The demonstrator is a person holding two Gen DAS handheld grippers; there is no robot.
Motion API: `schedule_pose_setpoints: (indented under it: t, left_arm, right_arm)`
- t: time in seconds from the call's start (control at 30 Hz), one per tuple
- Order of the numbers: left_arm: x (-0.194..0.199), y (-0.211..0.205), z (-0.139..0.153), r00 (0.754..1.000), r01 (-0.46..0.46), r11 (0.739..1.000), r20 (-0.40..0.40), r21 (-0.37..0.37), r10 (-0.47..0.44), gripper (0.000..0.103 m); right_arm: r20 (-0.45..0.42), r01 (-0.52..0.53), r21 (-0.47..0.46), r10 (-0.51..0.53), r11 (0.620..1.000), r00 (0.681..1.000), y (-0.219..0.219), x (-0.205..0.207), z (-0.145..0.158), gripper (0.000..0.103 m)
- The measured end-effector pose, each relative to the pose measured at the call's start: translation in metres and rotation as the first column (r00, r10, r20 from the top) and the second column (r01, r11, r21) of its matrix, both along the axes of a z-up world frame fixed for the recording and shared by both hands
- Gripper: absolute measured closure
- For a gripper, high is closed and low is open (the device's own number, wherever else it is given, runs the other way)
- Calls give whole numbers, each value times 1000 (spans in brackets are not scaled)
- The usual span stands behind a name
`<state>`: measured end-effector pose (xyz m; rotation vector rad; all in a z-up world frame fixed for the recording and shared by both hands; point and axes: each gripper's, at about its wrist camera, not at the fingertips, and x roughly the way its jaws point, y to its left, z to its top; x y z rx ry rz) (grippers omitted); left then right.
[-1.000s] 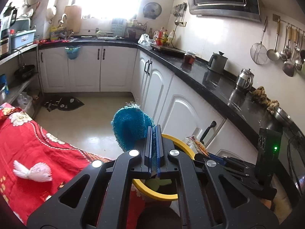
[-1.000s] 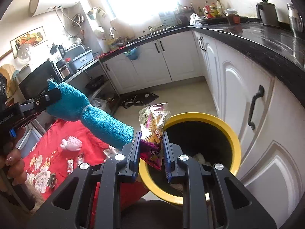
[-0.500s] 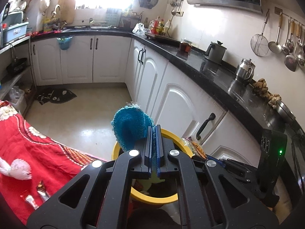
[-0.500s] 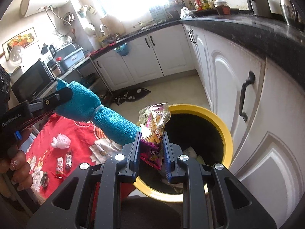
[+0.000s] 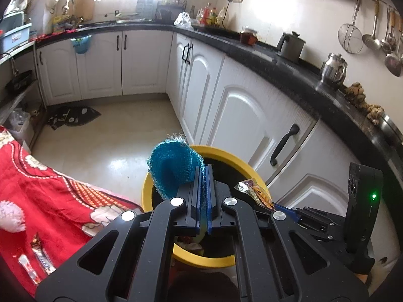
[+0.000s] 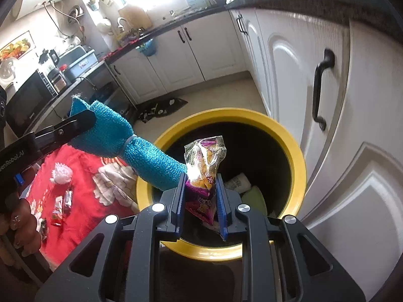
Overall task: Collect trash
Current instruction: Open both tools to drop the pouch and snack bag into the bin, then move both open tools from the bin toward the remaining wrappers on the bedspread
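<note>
My left gripper (image 5: 202,176) is shut on a blue mesh scrubber (image 5: 171,166) and holds it over the near rim of a yellow-rimmed black trash bin (image 5: 148,188). In the right wrist view the scrubber (image 6: 131,151) hangs from the left gripper (image 6: 80,122) beside the bin (image 6: 297,156). My right gripper (image 6: 201,188) holds a purple and clear snack packet (image 6: 205,171) over the bin's opening; its jaws stand a little apart around the packet. The packet also shows in the left wrist view (image 5: 254,192). Trash lies in the bin's bottom (image 6: 239,181).
A red patterned cloth (image 5: 37,196) lies left of the bin with small wrappers (image 5: 37,259) on it, which the right wrist view also shows (image 6: 61,205). White cabinets (image 5: 239,115) under a black counter (image 5: 289,75) stand close on the right. A dark mat (image 5: 73,115) lies on the floor.
Both grippers have moved forward and lower over the bin, which now looks larger. The right jaws have widened a little around the packet. The left gripper still holds the scrubber.
</note>
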<state>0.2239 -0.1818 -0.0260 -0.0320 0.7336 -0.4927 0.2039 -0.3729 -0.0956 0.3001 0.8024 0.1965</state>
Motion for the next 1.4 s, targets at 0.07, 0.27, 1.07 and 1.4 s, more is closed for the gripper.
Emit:
schedule_pose_setpoints:
  t: [0.07, 0.27, 1.07, 1.4]
  left_arm:
    - [3, -2, -6, 1000, 2, 1000, -14, 6, -2, 102]
    - [9, -1, -20, 999, -3, 1000, -48, 6, 3, 102]
    - [7, 39, -20, 991, -109, 994, -84, -20, 107, 24]
    - [-13, 91, 4, 973, -230, 973, -42, -31, 228, 11]
  right_arm:
    - [-13, -2, -5, 2, 1000, 1000, 0, 2, -7, 82]
    - [-49, -6, -15, 5, 1000, 999, 0, 10, -23, 80]
    - [-6, 37, -70, -37, 997, 999, 8, 2, -12, 36]
    - [94, -1, -82, 9, 997, 996, 31, -9, 26, 30]
